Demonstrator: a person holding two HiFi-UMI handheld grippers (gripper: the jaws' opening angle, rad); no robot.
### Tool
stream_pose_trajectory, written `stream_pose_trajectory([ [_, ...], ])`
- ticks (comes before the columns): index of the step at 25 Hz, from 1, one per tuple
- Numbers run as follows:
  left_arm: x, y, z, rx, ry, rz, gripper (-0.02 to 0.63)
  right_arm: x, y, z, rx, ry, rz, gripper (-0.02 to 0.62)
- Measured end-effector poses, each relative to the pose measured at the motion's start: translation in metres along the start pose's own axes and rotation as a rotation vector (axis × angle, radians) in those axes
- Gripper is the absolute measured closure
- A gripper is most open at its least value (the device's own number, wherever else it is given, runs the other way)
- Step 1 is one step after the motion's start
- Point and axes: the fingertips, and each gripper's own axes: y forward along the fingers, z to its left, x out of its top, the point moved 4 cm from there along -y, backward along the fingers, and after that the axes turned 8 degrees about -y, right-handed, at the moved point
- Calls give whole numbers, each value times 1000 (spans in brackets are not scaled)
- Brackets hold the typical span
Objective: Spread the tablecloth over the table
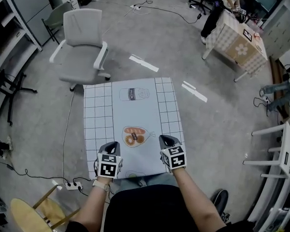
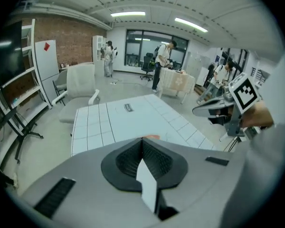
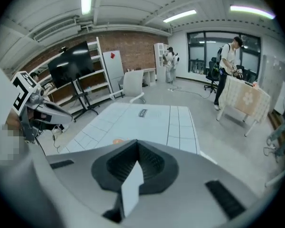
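Both forearms reach forward, tilted downward. The left gripper and right gripper each pinch the tablecloth at its near edge, seemingly taut.

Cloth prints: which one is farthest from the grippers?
The bottle print, at the far end of the cloth. The orange bread print lies mid-cloth, much closer to the left gripper and right gripper.
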Motion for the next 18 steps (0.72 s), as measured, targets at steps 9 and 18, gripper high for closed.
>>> stream_pose_trajectory([
  [9,105,-64,-49,-16,40,-294,601,123,-66,-15,44,-106,-357,586],
  [18,198,-151,-89,-127,24,-626,601,219,-157,-14,113,-184,-638,586],
])
